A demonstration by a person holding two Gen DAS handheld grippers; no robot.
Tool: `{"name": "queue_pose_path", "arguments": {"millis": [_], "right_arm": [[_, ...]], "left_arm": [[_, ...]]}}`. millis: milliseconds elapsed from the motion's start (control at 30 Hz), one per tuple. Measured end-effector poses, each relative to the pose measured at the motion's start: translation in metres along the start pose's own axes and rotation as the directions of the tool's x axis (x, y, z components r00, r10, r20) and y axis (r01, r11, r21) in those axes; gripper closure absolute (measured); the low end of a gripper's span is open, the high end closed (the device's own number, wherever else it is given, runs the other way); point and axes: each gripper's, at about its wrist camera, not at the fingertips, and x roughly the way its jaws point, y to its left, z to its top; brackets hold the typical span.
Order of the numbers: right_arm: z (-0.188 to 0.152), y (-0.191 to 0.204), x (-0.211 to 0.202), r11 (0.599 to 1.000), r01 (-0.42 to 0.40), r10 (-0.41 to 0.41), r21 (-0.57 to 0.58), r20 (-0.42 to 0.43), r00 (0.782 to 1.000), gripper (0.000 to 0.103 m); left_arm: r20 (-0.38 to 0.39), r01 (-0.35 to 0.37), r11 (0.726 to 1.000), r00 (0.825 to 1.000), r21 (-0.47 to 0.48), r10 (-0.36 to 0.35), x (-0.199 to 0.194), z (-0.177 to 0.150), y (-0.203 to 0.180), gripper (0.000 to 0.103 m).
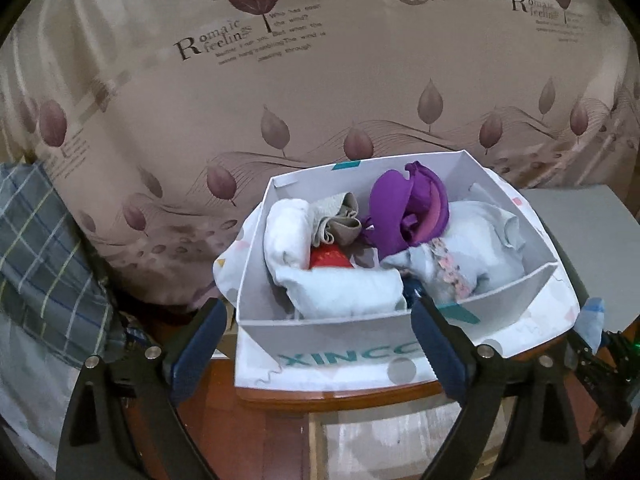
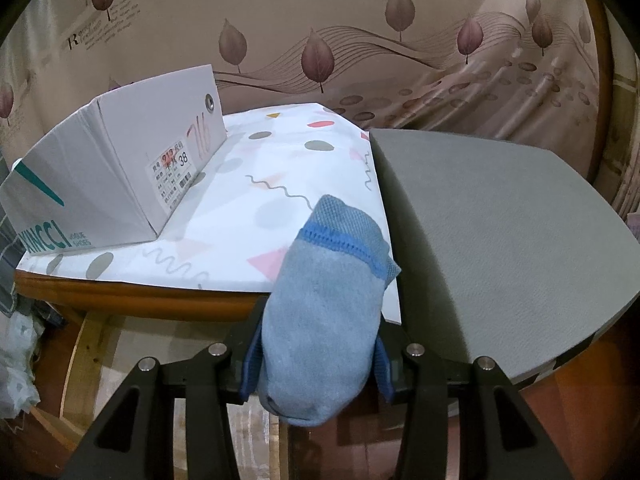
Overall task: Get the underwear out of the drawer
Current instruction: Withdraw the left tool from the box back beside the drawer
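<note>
A white shoebox [image 1: 320,322] serving as the drawer stands on a patterned white cover. It holds a purple bra [image 1: 400,208], grey-beige underwear [image 1: 340,220], white garments [image 1: 288,232], a red item [image 1: 330,258] and a pale blue piece with floral trim [image 1: 472,248]. My left gripper [image 1: 316,336] is open wide at the box's near wall, with no garment between its fingers. In the right wrist view my right gripper [image 2: 320,344] is shut on a rolled light-blue underwear piece [image 2: 328,300] with a darker blue band, over the table's front edge. The box [image 2: 120,168] lies to its left.
A grey pad [image 2: 500,240] lies to the right of the patterned cover [image 2: 280,184] on a round wooden table [image 1: 340,400]. A leaf-print fabric [image 1: 280,80] hangs behind. A plaid cloth [image 1: 36,248] is bunched at the left.
</note>
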Motion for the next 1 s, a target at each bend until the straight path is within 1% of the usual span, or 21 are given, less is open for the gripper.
{"name": "queue_pose_path", "arguments": {"millis": [133, 200, 300, 367, 400, 467, 533, 633, 733, 800, 867, 933, 1000], "right_arm": [[-0.001, 0.001, 0.001, 1.000, 0.009, -0.009, -0.012, -0.005, 1.000, 0.058], [-0.001, 0.001, 0.000, 1.000, 0.014, -0.014, -0.019, -0.001, 1.000, 0.058], [-0.002, 0.003, 0.000, 0.999, 0.024, -0.024, -0.026, 0.003, 1.000, 0.058], [-0.002, 0.004, -0.001, 0.999, 0.029, -0.029, -0.026, 0.007, 1.000, 0.058], [-0.002, 0.004, -0.002, 0.999, 0.030, -0.029, -0.025, 0.008, 1.000, 0.058], [-0.002, 0.005, -0.003, 0.999, 0.036, -0.036, -0.031, 0.015, 0.999, 0.058], [-0.002, 0.006, -0.002, 0.999, 0.040, -0.039, -0.037, 0.017, 0.999, 0.058], [-0.004, 0.001, -0.008, 1.000, 0.003, -0.003, 0.004, 0.017, 1.000, 0.058], [-0.006, 0.003, -0.015, 1.000, 0.014, -0.013, -0.013, 0.043, 0.999, 0.058], [-0.006, 0.006, -0.019, 0.999, 0.021, -0.019, -0.034, 0.056, 0.998, 0.058], [-0.006, 0.011, -0.026, 0.998, 0.031, -0.028, -0.054, 0.067, 0.997, 0.058], [-0.007, 0.015, -0.030, 0.998, 0.024, -0.021, -0.056, 0.057, 0.998, 0.058], [-0.007, 0.020, -0.033, 0.998, 0.018, -0.015, -0.061, 0.039, 0.999, 0.058]], "left_arm": [[0.021, -0.045, 0.999, 0.999, -0.010, 0.046, -0.001, -0.031, -0.010, 0.010], [-0.001, -0.043, 0.998, 0.999, -0.035, 0.043, 0.004, -0.051, -0.013, 0.009], [-0.076, -0.010, 0.992, 0.997, -0.129, 0.000, 0.020, -0.085, -0.010, 0.009], [-0.124, -0.016, 0.982, 0.992, -0.186, -0.007, 0.031, -0.104, -0.005, 0.009], [-0.132, -0.020, 0.980, 0.991, -0.199, -0.007, 0.034, -0.110, -0.003, 0.009], [-0.151, -0.069, 0.969, 0.988, -0.235, 0.033, 0.043, -0.125, 0.004, 0.009], [-0.158, -0.125, 0.960, 0.984, -0.249, 0.087, 0.050, -0.137, 0.010, 0.009], [-0.156, -0.204, 0.950, 0.973, -0.238, 0.170, 0.054, -0.149, 0.014, 0.009], [-0.153, -0.224, 0.940, 0.970, -0.257, 0.189, 0.057, -0.161, 0.020, 0.009], [-0.162, -0.239, 0.938, 0.966, -0.250, 0.203, 0.060, -0.165, 0.023, 0.009], [-0.152, -0.252, 0.937, 0.964, -0.243, 0.219, 0.063, -0.169, 0.027, 0.009], [-0.159, -0.278, 0.936, 0.956, -0.218, 0.247, 0.067, -0.172, 0.030, 0.009], [-0.171, -0.272, 0.937, 0.956, -0.219, 0.238, 0.068, -0.174, 0.034, 0.009]]}}
